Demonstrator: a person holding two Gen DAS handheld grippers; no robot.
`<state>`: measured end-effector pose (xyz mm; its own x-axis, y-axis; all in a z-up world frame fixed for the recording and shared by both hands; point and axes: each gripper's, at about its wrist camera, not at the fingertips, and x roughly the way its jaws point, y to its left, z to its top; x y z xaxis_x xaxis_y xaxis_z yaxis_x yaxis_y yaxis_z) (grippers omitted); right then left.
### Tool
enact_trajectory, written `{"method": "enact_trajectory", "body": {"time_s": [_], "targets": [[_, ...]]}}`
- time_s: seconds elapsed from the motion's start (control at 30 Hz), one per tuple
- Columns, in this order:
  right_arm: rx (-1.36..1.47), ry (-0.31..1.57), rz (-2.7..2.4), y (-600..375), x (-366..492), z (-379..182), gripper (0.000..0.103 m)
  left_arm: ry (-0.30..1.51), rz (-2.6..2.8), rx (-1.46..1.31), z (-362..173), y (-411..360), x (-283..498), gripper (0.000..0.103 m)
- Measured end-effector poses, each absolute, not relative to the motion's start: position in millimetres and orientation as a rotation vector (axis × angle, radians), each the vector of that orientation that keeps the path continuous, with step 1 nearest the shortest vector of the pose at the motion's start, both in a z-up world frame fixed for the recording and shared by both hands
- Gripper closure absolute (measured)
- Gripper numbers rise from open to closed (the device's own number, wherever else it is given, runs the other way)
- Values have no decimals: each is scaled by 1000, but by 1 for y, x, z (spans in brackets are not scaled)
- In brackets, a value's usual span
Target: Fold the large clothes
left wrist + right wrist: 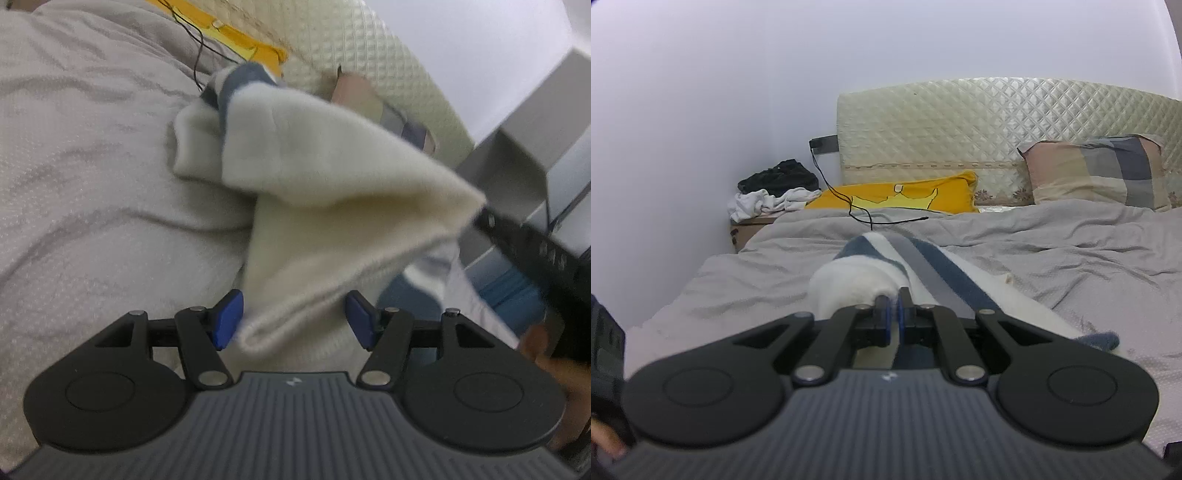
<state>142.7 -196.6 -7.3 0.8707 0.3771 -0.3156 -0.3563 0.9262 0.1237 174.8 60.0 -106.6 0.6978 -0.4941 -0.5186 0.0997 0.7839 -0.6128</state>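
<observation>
A cream fleece garment (332, 177) with navy and grey stripes (934, 266) is lifted off the bed. My right gripper (894, 306) is shut on a bunched white part of it (849, 284). In the left wrist view that gripper (484, 210) pinches the garment's raised corner at the right. My left gripper (294, 319) stands open. A thick fold of the garment (266, 332) hangs between its blue pads (229, 321), which do not squeeze it.
A rumpled grey sheet (1052, 251) covers the bed, with a black cable (857, 210) on it. At the quilted headboard (960, 122) lie a yellow pillow (905, 195) and a plaid pillow (1100, 170). Clothes (775, 188) are piled on a box at the back left.
</observation>
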Motion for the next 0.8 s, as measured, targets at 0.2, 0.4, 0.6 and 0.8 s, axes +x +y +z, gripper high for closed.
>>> {"method": "enact_trajectory", "body": {"time_s": [0.2, 0.4, 0.6, 0.8], "targets": [[112, 332, 394, -206, 141, -16, 97, 730, -315, -608, -106, 55, 170, 36], [109, 328, 396, -205, 141, -18, 97, 680, -268, -828, -116, 85, 168, 36], [69, 322, 404, -198, 144, -21, 96, 745, -227, -852, -127, 89, 175, 36], [110, 332, 369, -202, 148, -25, 96, 844, -234, -756, -127, 72, 171, 36]]}}
